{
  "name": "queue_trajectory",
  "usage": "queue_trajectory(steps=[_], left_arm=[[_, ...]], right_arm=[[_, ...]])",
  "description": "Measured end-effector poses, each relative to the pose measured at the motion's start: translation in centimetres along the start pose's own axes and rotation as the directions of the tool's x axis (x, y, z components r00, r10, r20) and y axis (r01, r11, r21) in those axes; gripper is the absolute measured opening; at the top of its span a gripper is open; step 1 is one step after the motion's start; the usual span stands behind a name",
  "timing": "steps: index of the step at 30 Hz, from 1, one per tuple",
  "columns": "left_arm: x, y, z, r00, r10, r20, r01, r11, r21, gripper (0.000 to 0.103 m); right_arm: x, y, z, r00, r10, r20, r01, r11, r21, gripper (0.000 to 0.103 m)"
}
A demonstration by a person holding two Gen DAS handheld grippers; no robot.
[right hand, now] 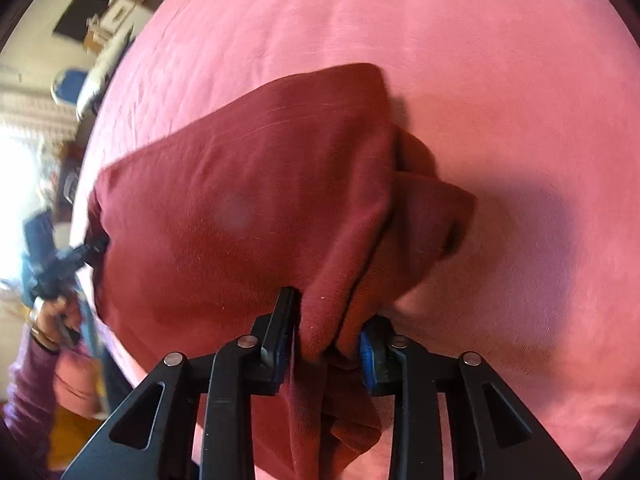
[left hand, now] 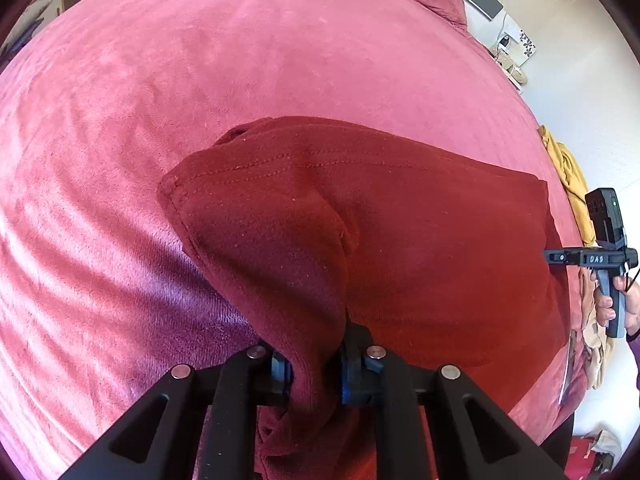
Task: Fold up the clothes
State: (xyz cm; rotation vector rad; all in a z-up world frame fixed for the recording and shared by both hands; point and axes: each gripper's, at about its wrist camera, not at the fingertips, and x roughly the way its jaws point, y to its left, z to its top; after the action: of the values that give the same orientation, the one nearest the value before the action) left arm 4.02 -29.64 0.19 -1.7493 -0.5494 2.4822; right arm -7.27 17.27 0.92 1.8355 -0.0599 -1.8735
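A dark red garment (left hand: 420, 240) lies spread on a pink plush bedspread (left hand: 200, 80), part of it lifted at both near corners. My left gripper (left hand: 316, 372) is shut on one bunched corner of the garment, cloth hanging down between its blue pads. My right gripper (right hand: 326, 350) is shut on the other corner of the garment (right hand: 240, 208), folds of cloth pinched between its fingers. A stitched hem runs across the raised fabric in the left wrist view. Each gripper shows in the other's view: the right one (left hand: 560, 258) at the right edge, the left one (right hand: 94, 246) at the left edge.
A yellow cloth (left hand: 568, 184) hangs off the bed's right side, near a hand (left hand: 612, 304) on the other gripper's handle. A wall outlet and cables (left hand: 508, 40) are beyond the bed. A purple sleeve (right hand: 28, 384) and cluttered furniture (right hand: 116, 8) appear to the left in the right wrist view.
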Motion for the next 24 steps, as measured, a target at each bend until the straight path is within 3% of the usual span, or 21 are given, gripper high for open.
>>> queue_trajectory(steps=[4, 6, 7, 8, 13, 18, 21, 24], left_arm=[[0.0, -1.2, -0.1, 0.998, 0.065, 0.010, -0.066, 0.995, 0.070, 0.016], [-0.1, -1.4, -0.1, 0.997, 0.076, 0.014, -0.077, 0.993, 0.087, 0.016], [-0.1, -1.3, -0.2, 0.997, 0.075, 0.014, -0.076, 0.993, 0.087, 0.016], [-0.2, -1.2, -0.2, 0.997, 0.075, 0.014, -0.076, 0.993, 0.088, 0.016], [-0.4, -0.8, -0.3, 0.997, 0.070, 0.015, -0.072, 0.993, 0.089, 0.018], [-0.7, -0.1, -0.1, 0.999, 0.034, 0.005, -0.034, 0.998, 0.050, 0.021], [-0.8, 0.3, 0.0, 1.000, 0.018, 0.000, -0.018, 0.999, 0.037, 0.022], [-1.0, 0.4, -0.1, 1.000, 0.021, 0.003, -0.022, 0.999, 0.040, 0.023]], right_arm=[[0.1, 0.6, 0.1, 1.000, -0.017, -0.007, 0.017, 0.999, -0.029, 0.047], [0.1, 0.4, -0.1, 0.999, 0.051, 0.012, -0.051, 0.999, -0.004, 0.070], [0.2, 0.5, -0.1, 0.992, 0.120, 0.033, -0.120, 0.993, 0.009, 0.095], [0.4, 0.7, -0.2, 0.990, 0.129, 0.047, -0.130, 0.991, 0.012, 0.100], [1.2, 4.0, -0.8, 0.997, -0.079, 0.016, 0.081, 0.984, -0.158, 0.102], [0.0, 2.0, 0.0, 0.999, 0.013, -0.042, -0.016, 0.997, -0.070, 0.097], [-0.8, 0.3, 0.3, 0.997, 0.056, -0.057, -0.057, 0.998, -0.005, 0.084], [-1.5, -1.0, 0.0, 0.993, 0.113, -0.045, -0.112, 0.993, 0.029, 0.084]])
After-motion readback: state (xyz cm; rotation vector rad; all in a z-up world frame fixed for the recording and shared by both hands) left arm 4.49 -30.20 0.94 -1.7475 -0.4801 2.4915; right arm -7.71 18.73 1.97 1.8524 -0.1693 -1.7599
